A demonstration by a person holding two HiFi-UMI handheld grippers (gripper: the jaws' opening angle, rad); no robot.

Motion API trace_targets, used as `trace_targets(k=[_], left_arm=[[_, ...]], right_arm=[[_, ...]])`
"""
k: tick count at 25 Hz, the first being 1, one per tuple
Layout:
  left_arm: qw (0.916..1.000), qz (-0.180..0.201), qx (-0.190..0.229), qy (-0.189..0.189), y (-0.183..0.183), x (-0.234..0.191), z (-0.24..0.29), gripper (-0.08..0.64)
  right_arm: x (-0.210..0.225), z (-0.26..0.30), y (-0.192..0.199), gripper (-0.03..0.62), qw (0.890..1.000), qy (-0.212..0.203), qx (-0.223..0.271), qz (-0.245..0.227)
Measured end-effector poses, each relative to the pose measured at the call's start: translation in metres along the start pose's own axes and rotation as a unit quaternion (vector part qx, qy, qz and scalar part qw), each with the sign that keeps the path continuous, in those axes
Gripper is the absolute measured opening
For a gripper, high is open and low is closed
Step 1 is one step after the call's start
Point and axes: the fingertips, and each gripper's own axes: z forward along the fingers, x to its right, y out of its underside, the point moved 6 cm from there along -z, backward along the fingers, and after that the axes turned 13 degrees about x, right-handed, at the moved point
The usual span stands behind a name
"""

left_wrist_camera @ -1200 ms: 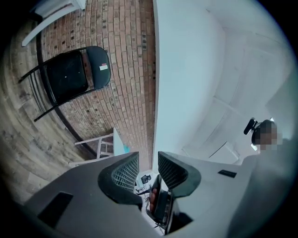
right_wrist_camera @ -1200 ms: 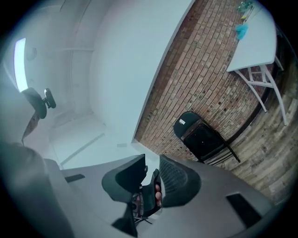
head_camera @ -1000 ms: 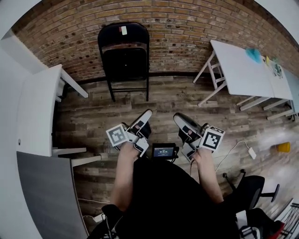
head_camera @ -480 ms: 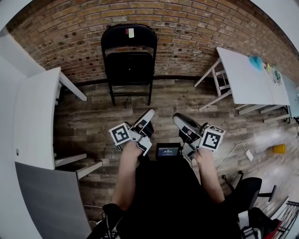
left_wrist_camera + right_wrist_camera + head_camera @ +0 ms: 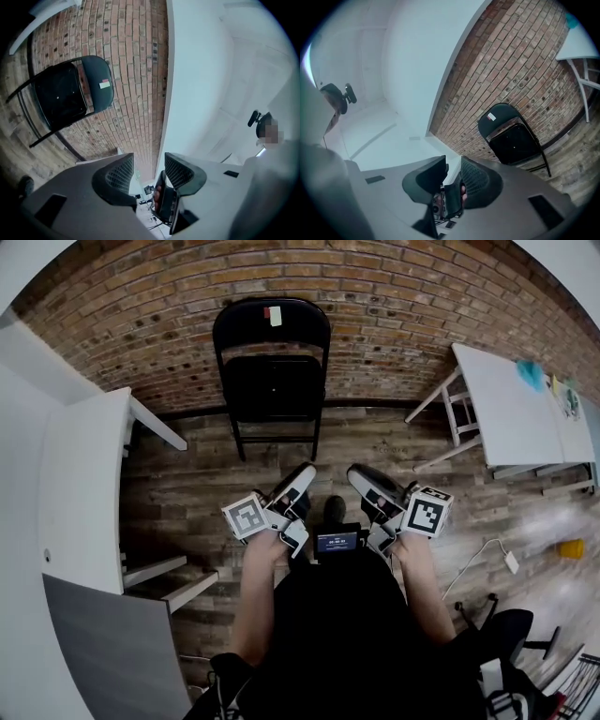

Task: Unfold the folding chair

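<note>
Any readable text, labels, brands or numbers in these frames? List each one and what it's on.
Nothing legible in any view.
Sticker on the backrest of the folding chair: white with a red part, print too small to read.
Device screen at the person's waist: a row of pale characters, too blurred to read.
</note>
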Motion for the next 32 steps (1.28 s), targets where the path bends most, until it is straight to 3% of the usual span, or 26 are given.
trace_targets(k=[3,11,23,32], left_arm=[[0.9992,0.033,0.022,0.009,-0.022,-0.005,0.018,0.202],[0.9962,0.058,0.064,0.014,-0.07,-0.014,0.089,0.201],[0.9956,0.065,0.061,-0.03,-0.072,-0.045,0.171,0.201],[0.9971,0.049,0.037,-0.046,-0.094,-0.078,0.214,0.201]], right_arm=[[0.017,0.03,-0.016,0.083,1.0,-0.022,-0.008,0.006],[0.062,0.101,-0.084,0.083,0.998,-0.058,-0.034,0.02],[0.132,0.125,-0.142,0.089,0.995,-0.071,-0.042,0.055],[0.175,0.142,-0.171,0.106,0.997,-0.043,-0.014,0.064]])
